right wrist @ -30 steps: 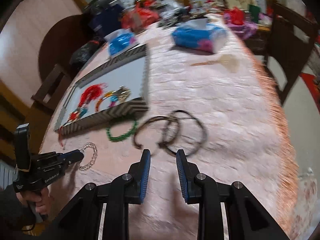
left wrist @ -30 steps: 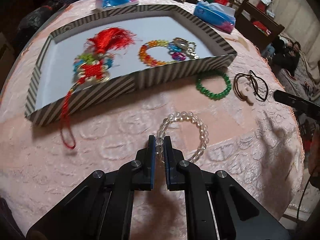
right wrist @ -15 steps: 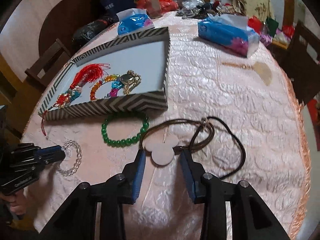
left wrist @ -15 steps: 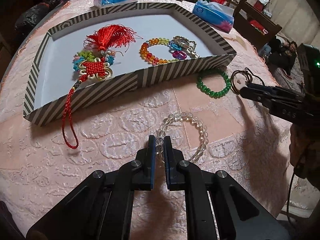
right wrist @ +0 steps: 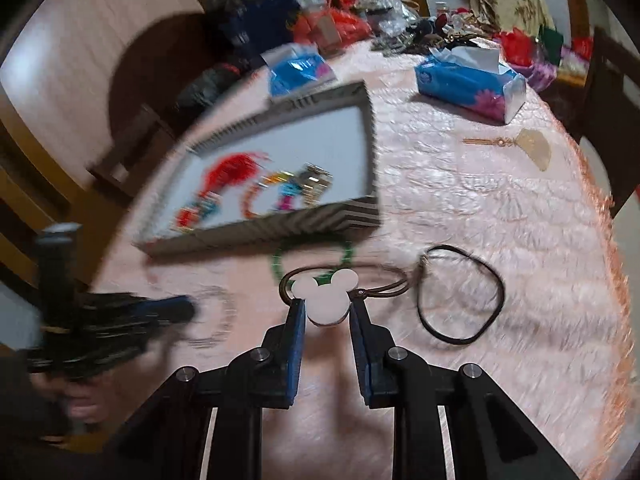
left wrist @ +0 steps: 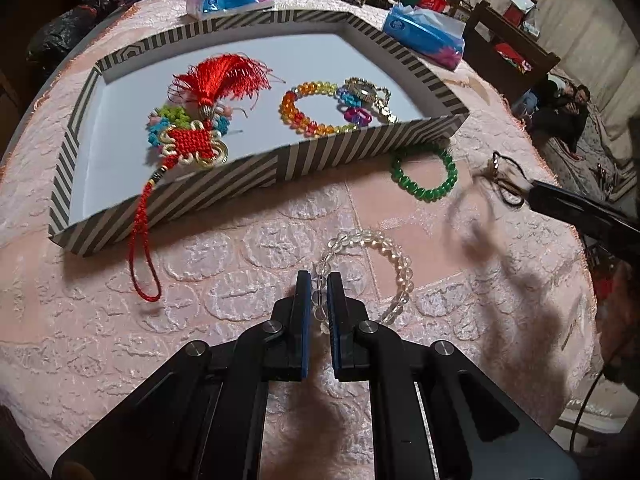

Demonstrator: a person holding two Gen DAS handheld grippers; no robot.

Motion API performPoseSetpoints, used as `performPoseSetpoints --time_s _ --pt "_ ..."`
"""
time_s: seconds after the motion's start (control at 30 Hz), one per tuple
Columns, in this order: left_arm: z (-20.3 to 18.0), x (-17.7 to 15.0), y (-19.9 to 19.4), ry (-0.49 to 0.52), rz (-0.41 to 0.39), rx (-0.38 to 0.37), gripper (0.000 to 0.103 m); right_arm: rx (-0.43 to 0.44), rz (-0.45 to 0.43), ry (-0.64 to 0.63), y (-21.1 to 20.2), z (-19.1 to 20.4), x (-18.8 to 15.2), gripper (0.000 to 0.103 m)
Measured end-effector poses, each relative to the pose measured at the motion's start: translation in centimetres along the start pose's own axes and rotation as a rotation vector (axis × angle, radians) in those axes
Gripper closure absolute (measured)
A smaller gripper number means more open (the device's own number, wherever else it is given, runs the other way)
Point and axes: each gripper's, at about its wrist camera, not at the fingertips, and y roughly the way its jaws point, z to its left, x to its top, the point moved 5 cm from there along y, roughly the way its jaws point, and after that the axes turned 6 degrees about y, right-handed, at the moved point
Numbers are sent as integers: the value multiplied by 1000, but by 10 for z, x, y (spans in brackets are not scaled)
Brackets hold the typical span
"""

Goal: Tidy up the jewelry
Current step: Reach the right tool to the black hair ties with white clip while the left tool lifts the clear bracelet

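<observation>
A: Where is the left hand-held gripper (left wrist: 319, 280)?
B: Low over the pink tabletop (left wrist: 240, 280), its jaws pinching the near-left side of the clear bracelet (left wrist: 394, 256). The rest of that loop lies on the cloth to the right of the jaws.

A: And the right hand-held gripper (right wrist: 327, 312)?
B: Its jaws have just been closing, and the white mouse-head charm (right wrist: 324, 294) sits between them. Both pads look to be touching the charm's edges. The charm hangs on a brown cord (right wrist: 384, 280), which joins a black cord loop (right wrist: 460, 292) lying on the cloth to the right.

A: What is in the tray (left wrist: 360, 152)?
B: A red tassel knot (left wrist: 192, 140) on the left, its red loop trailing over the near wall onto the cloth. To its right lies an orange bead bracelet (left wrist: 304, 120), with a metal watch (left wrist: 366, 90) touching its far-right side.

A: Anything else loose?
B: A green bracelet (left wrist: 424, 176) lies just beside the tray's near-right corner. Two blue tissue packs (left wrist: 424, 36) sit beyond the tray, far side.

A: Is the right view sharp?
B: No, its left half is blurred.
</observation>
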Motion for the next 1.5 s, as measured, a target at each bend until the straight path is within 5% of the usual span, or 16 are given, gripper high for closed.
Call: performPoseSetpoints --time_s 0.3,0.73,1.5 --pt "-3 8 -35 -1 -69 -26 97 62 -70 25 -44 24 -14 82" --pt "-23 17 -86 29 -155 -67 97 -112 -73 26 -67 20 -23 81" --pt "0 7 -114 -53 -113 94 97 -101 -86 -35 -73 55 -19 81"
